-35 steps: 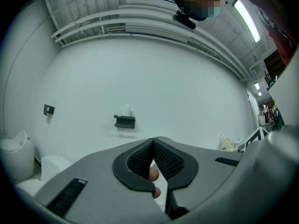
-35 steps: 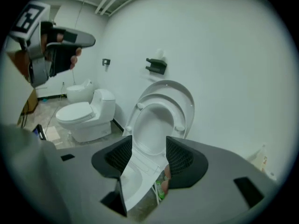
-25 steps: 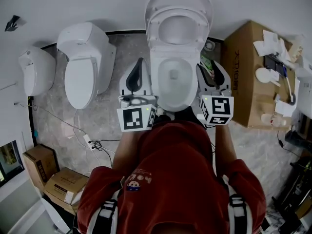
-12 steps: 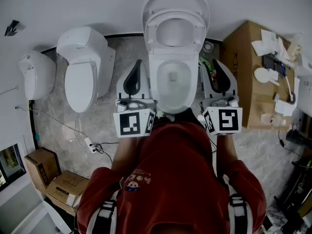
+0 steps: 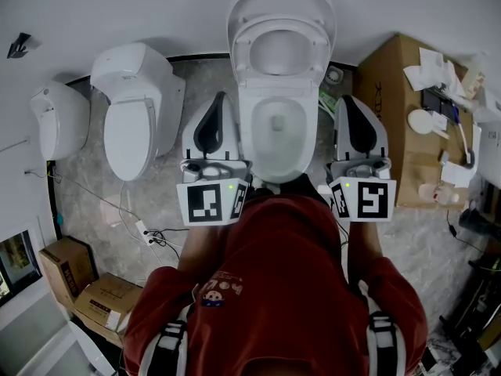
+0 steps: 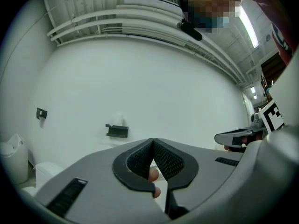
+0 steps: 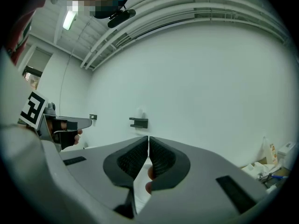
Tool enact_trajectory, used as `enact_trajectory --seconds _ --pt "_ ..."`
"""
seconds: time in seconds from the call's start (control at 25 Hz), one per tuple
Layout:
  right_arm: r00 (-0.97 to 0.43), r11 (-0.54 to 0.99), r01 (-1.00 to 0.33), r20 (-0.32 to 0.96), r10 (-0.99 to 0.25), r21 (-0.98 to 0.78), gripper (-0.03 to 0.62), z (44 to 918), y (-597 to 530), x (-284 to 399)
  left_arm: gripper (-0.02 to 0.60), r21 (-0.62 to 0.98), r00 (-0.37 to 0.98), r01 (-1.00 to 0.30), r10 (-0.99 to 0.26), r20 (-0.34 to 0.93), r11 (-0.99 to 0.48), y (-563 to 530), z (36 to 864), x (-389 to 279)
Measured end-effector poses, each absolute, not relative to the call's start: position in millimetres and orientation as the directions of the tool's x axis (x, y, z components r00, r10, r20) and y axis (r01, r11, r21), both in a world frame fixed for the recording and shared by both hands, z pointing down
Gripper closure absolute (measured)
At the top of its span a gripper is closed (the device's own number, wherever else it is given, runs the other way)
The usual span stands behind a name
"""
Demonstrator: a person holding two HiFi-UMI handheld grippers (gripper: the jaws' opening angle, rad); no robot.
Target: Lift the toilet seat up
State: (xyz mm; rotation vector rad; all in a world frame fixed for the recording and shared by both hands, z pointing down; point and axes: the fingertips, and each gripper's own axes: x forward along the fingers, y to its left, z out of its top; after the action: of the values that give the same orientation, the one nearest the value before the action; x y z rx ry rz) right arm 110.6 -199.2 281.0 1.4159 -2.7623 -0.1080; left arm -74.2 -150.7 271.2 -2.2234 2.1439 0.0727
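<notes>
The white toilet (image 5: 278, 135) stands in the middle of the head view. Its seat and lid (image 5: 280, 10) are both raised against the back wall, and the bowl is uncovered. My left gripper (image 5: 221, 97) is held left of the bowl and is shut on nothing; in the left gripper view its tips (image 6: 152, 140) meet. My right gripper (image 5: 349, 100) is held right of the bowl. Its jaws have just been closing with nothing between them, and they meet (image 7: 148, 137) in the right gripper view. Both grippers point level at the bare white wall and touch nothing.
A second toilet (image 5: 137, 108) with its lid down stands to the left, with a white wall fixture (image 5: 56, 116) beyond it. A cardboard box (image 5: 403, 124) with clutter on top sits to the right. More boxes (image 5: 86, 288) and cables (image 5: 141, 227) lie at the lower left. A dark bracket (image 6: 117, 130) hangs on the wall.
The right gripper's jaws have gone from wide open to shut. Both grippers have lifted beside the bowl, the right one more. The seat and lid stay upright.
</notes>
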Motion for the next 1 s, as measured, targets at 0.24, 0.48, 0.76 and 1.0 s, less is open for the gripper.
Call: enact_trajectory --seconds 0.24,0.48,0.76,1.0 --pt "-0.565 0.563 -0.822 -0.007 -0.825 0.088 0.581 281 -204 113 0.574 -0.007 0.027 -1.000 -0.997 -0.068 -0.027 -154 270 -78" --pt "-0.560 0.556 -0.827 -0.018 -0.829 0.086 0.582 279 -209 116 0.574 -0.009 0.018 -1.000 -0.997 -0.077 -0.018 -155 266 -80" --pt "-0.562 0.559 -0.825 -0.018 -0.827 0.088 0.582 278 -212 117 0.574 -0.010 0.013 -1.000 -0.997 -0.074 -0.012 -154 267 -79" --pt "-0.560 0.556 -0.826 -0.021 -0.828 0.095 0.582 276 -215 120 0.574 -0.008 0.014 -1.000 -0.997 -0.075 -0.013 -156 266 -76"
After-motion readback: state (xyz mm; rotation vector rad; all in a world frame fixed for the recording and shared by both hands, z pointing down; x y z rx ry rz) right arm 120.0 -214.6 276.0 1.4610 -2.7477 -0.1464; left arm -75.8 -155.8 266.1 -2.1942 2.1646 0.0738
